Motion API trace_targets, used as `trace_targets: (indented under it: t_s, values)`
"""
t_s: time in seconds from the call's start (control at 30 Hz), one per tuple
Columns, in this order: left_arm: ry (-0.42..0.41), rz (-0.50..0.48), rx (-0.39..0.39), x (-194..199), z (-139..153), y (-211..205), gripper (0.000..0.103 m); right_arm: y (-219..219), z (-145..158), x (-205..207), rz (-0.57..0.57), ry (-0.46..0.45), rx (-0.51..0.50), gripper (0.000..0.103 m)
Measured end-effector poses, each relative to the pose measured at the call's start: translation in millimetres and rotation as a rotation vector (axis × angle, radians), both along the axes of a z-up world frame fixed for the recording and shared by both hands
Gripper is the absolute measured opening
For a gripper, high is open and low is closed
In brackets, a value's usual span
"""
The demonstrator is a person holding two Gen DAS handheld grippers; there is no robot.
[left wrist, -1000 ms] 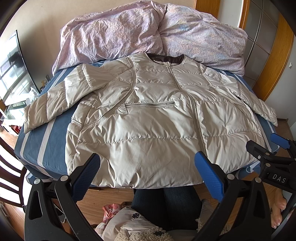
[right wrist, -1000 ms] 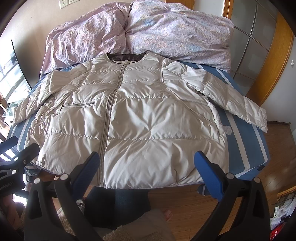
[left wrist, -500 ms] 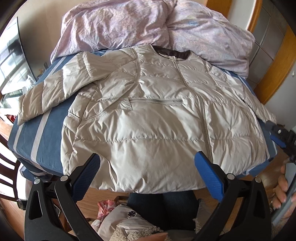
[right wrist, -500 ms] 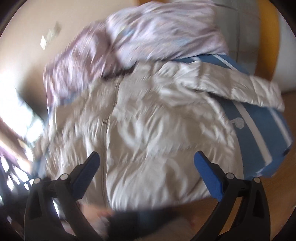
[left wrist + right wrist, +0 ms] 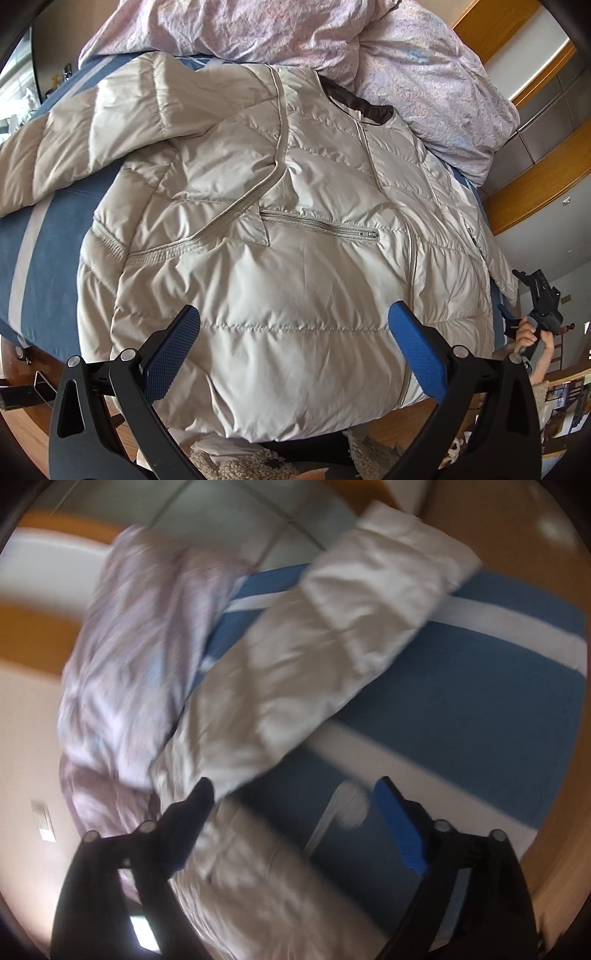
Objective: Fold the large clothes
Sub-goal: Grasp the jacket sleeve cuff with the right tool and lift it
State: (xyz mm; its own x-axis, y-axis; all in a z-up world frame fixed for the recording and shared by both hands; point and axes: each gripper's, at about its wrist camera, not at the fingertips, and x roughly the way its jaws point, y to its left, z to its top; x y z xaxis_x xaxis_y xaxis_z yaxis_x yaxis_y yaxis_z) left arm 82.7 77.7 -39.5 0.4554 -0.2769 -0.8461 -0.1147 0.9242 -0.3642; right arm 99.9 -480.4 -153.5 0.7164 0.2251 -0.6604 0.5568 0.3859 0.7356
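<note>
A beige quilted jacket [image 5: 295, 229] lies front up and spread out on the blue striped bed [image 5: 44, 258], collar toward the pillows. My left gripper [image 5: 291, 321] hovers open just above the jacket's hem, nothing between its blue pads. In the blurred, rolled right wrist view, my right gripper [image 5: 295, 790] hangs over the jacket's right sleeve [image 5: 332, 646] and the bed sheet [image 5: 461, 720]. Its jaws are closing, still wide apart, with the sleeve's lower edge near the left finger and no pad pressing on cloth. A hand [image 5: 532, 332] holds that gripper beside the jacket's right edge.
A crumpled lilac duvet [image 5: 332, 48] is heaped at the head of the bed. Wooden wardrobe frames [image 5: 535, 184] stand to the right. Wooden floor [image 5: 22, 435] and the person's dark trousers [image 5: 310, 452] lie below the bed's near edge.
The left gripper has come lower and closer over the jacket's hem. The right gripper has swung to the bed's right side and rolled, now facing the right sleeve, its jaws slightly narrower.
</note>
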Motion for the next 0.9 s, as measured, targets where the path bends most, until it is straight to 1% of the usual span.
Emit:
trace_targets:
  t_s: [0.13,0.2,0.27,0.33,0.4,0.43,0.47,0.5,0.53,0.6,0.63,0.67,0.73,0.8,0.9]
  values:
    - [0.021,-0.030,-0.025,15,-6,0,0.102,-26,-14,11,-0.092,0.014,0.021,0.084]
    - [0.033,-0.038,-0.028,22,-9,1,0.102,-37,-21,15,-0.132,0.018,0.043,0.080]
    - [0.031,-0.041,-0.024,27,-11,1,0.102,-47,-22,16,-0.159,-0.001,0.052,0.077]
    - [0.030,-0.043,-0.025,32,-13,2,0.102,-55,-22,19,-0.190,0.000,0.045,0.071]
    - [0.035,-0.048,-0.037,37,-15,4,0.102,-61,-22,20,-0.217,0.007,0.033,0.060]
    - [0.039,-0.049,-0.034,40,-17,4,0.102,-63,-22,20,-0.223,0.012,0.025,0.057]
    - [0.039,-0.050,-0.030,42,-17,4,0.102,-66,-22,20,-0.229,0.020,0.012,0.051]
    - [0.039,-0.055,-0.024,45,-18,3,0.102,-67,-21,22,-0.233,0.031,-0.005,0.045]
    - [0.042,-0.060,-0.018,47,-19,3,0.102,-68,-20,23,-0.235,0.040,-0.022,0.041]
    - [0.040,-0.066,-0.013,50,-20,3,0.102,-67,-15,27,-0.236,0.059,-0.072,0.026]
    - [0.034,-0.069,-0.015,51,-20,3,0.102,-65,-11,29,-0.232,0.061,-0.100,0.022]
    - [0.028,-0.066,-0.016,52,-20,5,0.102,-64,-5,32,-0.227,0.063,-0.130,0.015]
    - [0.015,-0.057,-0.026,54,-20,8,0.102,-57,12,39,-0.212,0.064,-0.219,0.012]
    - [0.012,-0.043,-0.038,56,-21,13,0.102,-47,35,46,-0.193,0.050,-0.318,0.010]
    - [0.009,-0.021,-0.068,58,-22,22,0.102,-30,66,55,-0.162,0.016,-0.421,0.009]
